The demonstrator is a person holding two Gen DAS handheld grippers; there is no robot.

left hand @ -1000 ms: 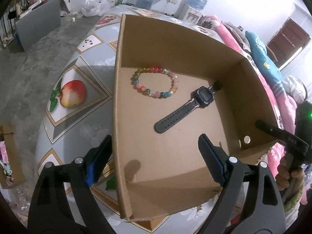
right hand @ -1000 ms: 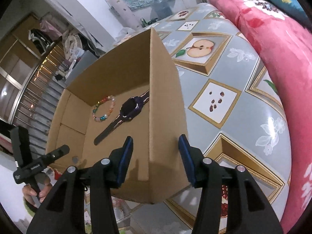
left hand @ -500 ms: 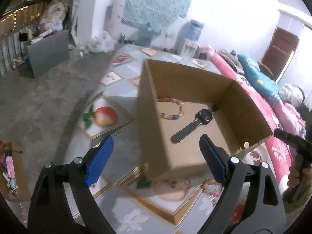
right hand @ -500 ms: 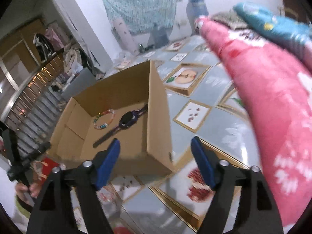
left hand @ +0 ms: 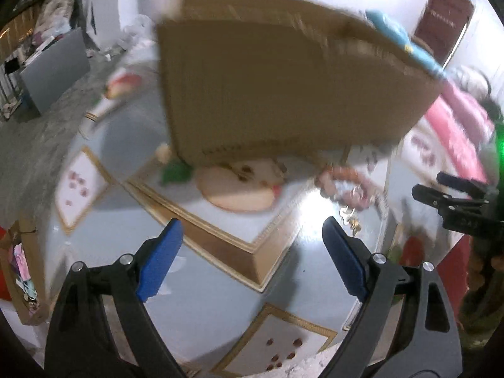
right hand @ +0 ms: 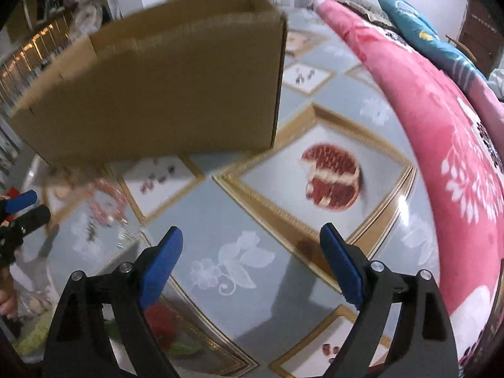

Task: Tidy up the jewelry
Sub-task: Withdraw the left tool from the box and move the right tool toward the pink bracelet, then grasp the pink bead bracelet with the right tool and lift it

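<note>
The cardboard box stands on the fruit-print table; only its outer walls show, its inside is hidden. In front of it a blurred pink bead bracelet lies on the cloth, with a small gold piece beside it. My left gripper hangs open above the table, short of the box, nothing between its fingers. My right gripper has its jaws opening, also empty, over the cloth near the box. The bracelet lies to its left.
Pink floral bedding runs along the table's right side. The other gripper shows at the left edge of the right wrist view, with a hand below it. A small open carton sits low on the left.
Both grippers pulled back from the box and dropped lower, so its inside with the bead bracelet and watch is out of sight. The right jaws, which straddled the box wall, widened.
</note>
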